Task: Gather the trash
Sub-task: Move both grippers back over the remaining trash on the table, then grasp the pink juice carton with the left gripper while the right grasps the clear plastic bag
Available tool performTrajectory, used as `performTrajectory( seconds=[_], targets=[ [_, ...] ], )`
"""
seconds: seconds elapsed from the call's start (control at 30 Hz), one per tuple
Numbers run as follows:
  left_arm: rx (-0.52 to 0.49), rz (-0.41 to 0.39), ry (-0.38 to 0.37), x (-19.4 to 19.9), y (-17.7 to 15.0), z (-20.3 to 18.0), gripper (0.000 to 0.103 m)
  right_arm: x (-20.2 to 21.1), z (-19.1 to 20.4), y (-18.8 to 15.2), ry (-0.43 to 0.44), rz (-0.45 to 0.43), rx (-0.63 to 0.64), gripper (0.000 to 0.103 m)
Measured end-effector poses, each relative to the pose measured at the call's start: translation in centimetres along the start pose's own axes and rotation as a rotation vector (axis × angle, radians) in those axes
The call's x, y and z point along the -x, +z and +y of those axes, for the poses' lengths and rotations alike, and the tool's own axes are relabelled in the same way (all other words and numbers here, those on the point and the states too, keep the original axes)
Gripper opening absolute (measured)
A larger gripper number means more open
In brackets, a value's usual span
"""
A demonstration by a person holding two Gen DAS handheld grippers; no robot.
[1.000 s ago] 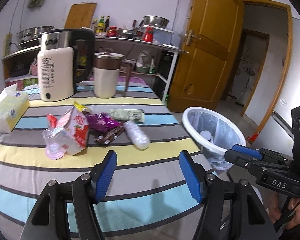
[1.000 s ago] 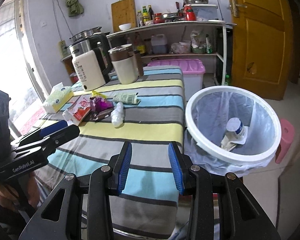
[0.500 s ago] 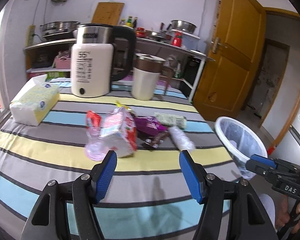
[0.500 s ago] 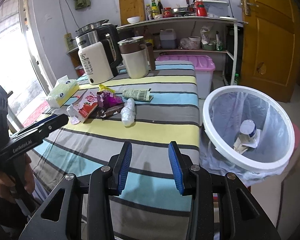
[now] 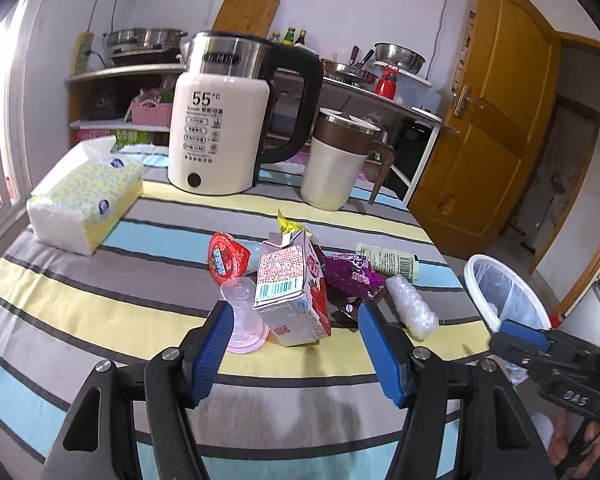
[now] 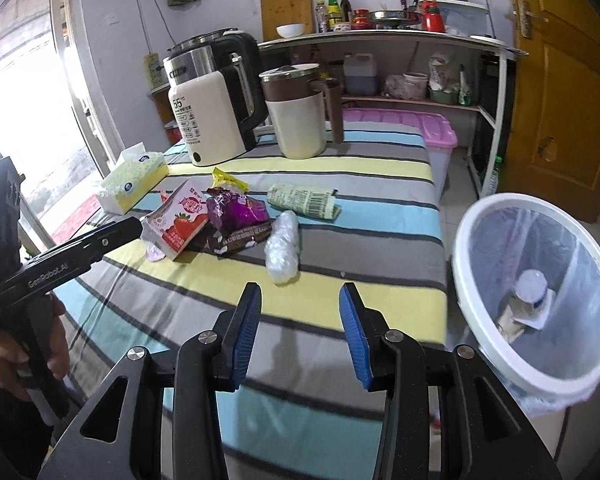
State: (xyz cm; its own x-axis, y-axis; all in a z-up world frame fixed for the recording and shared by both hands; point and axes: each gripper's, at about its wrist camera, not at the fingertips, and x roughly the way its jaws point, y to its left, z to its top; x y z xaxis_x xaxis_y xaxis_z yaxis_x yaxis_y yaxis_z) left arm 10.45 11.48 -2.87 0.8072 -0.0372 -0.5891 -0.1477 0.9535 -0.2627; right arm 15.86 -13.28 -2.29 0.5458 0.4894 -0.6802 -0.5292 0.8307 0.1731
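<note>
A pile of trash lies on the striped tablecloth (image 5: 100, 312): a strawberry milk carton (image 5: 290, 284) (image 6: 178, 220), a clear plastic cup (image 5: 242, 316), a purple wrapper (image 5: 350, 274) (image 6: 236, 210), a crumpled clear bag (image 5: 410, 306) (image 6: 283, 246) and a green-white packet (image 6: 302, 198). My left gripper (image 5: 292, 320) (image 6: 134, 226) is open, its fingers close before the carton and cup, touching neither. My right gripper (image 6: 299, 294) (image 5: 516, 336) hovers over the table's near edge just short of the clear bag; its jaws are opening with nothing between them. The white-rimmed bin (image 6: 466, 240) (image 5: 476, 284) stands beside the table at the right.
A white kettle (image 5: 220, 120), a cream jug (image 5: 336, 164) and a tissue pack (image 5: 84, 196) stand behind the trash. A bottle (image 6: 532, 288) lies in the bin. A pink-lidded box (image 6: 400, 124), a shelf and a wooden door (image 6: 560, 100) are beyond the table.
Both grippers have moved in towards the trash pile. The carton and cup now sit right in front of the left fingers. The right jaws stand slightly wider.
</note>
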Motion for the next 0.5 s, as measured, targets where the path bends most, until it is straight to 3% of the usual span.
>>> performTrajectory(
  seconds=[0.5],
  targets=[
    [0.06, 0.066, -0.049, -2.9, -0.1, 0.6, 0.065, -7.4, 1.0, 2.3, 0.013, 0.086, 0.014, 0.042]
  ],
)
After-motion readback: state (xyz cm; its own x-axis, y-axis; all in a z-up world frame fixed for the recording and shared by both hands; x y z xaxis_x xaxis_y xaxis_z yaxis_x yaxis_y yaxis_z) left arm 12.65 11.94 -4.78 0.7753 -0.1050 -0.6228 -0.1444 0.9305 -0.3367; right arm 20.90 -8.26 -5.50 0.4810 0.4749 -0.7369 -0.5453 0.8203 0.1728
